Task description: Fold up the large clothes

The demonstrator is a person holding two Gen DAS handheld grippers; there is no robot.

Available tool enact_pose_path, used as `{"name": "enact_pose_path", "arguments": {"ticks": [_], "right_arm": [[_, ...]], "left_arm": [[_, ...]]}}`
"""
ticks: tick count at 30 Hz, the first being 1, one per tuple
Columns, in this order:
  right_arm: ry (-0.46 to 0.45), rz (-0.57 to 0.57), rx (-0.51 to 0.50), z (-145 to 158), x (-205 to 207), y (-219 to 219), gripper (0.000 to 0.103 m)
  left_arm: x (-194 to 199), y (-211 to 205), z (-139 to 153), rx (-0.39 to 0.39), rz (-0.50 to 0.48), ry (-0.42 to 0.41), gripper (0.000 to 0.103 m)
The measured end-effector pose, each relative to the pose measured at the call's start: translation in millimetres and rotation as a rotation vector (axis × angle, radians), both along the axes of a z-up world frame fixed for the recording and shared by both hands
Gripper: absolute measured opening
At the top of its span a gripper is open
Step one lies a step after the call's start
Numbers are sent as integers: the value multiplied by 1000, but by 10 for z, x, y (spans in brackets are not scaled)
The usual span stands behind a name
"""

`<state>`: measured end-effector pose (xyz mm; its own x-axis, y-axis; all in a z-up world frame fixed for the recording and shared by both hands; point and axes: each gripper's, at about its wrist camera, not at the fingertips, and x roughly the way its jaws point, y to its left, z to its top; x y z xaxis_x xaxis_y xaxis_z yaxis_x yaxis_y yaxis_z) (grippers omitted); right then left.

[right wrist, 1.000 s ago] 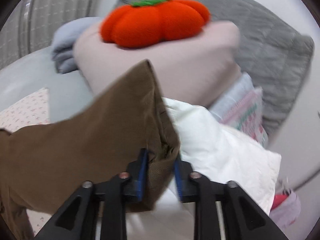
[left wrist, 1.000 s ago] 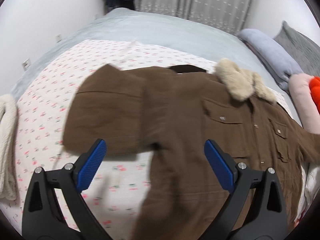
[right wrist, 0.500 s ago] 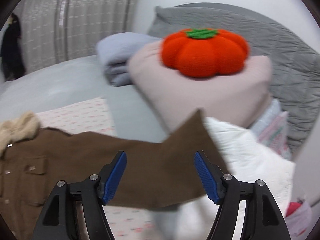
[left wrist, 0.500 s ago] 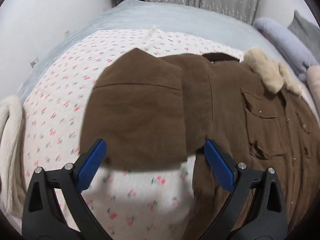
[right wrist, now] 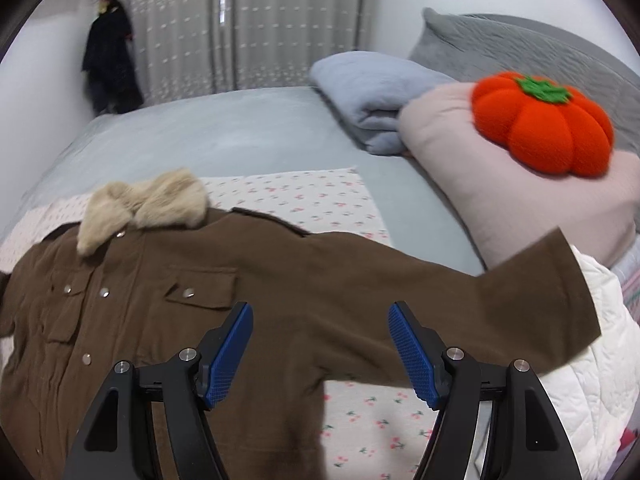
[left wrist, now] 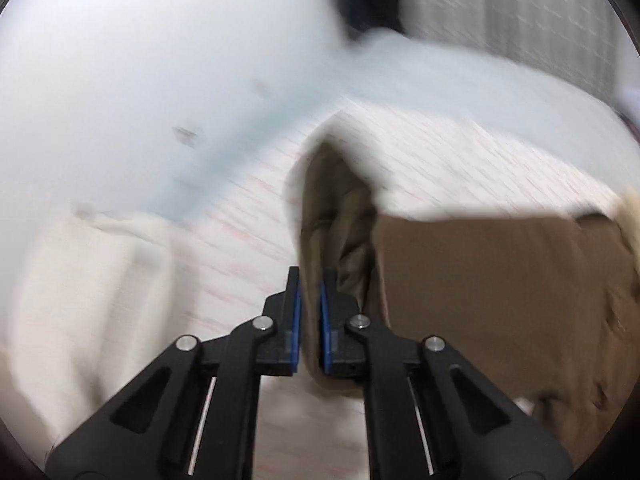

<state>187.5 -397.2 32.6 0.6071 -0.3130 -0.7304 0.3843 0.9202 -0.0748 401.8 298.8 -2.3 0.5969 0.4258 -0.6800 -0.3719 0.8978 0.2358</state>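
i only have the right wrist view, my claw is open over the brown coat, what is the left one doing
Observer: The left claw is shut on a fold of the brown coat, near its edge.
Operator: is that fabric lying flat or lifted
Observer: It stands up between the blue pads; the cloth bunches just past them. That view is blurred.
Operator: anything beside it on that side
Observer: A cream knitted cloth lies to the left, on the floral sheet.
Operator: ok, my sleeve end lies on the white quilt here
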Motion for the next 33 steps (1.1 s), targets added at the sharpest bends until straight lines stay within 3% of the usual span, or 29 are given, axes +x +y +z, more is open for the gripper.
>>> {"name": "enact_pose_path", "arguments": {"ticks": [2, 3, 4, 6, 8, 9, 14, 17, 20, 27, 31, 33], "right_arm": [[3, 18, 10, -43, 70, 84, 72], [6, 25, 15, -71, 100, 122, 72], [9, 29, 19, -100, 124, 168, 72], [16, 37, 28, -141, 172, 230, 72], [24, 49, 45, -196, 231, 272, 72], [30, 53, 57, -226, 268, 289, 73], [54, 76, 123, -359, 452, 332, 74], [71, 93, 143, -439, 579, 353, 75], [79, 115, 138, -517, 734, 379, 76], [101, 165, 128, -827, 1135, 484, 77], [121, 192, 133, -1004, 1280, 563, 77], [128, 199, 137, -1069, 1329, 578, 77]], "left_arm": [[-17, 426, 193, 100, 148, -21, 6], [-27, 627, 260, 188, 246, -16, 6], [-46, 780, 310, 247, 317, -9, 11], [-105, 923, 384, 240, 347, -9, 32], [-158, 880, 404, 148, 269, -28, 76], [-145, 814, 372, 122, 219, -24, 80], [356, -95, -22, 33, -164, 123, 81], [704, -758, -200, 52, -335, 160, 81], [1049, -1320, -331, -2, -484, 180, 81], [1787, -1990, -624, -195, -632, 264, 81], [1982, -2190, -913, -208, -655, 419, 81], [1999, -2200, -1022, -220, -648, 454, 78]]}}
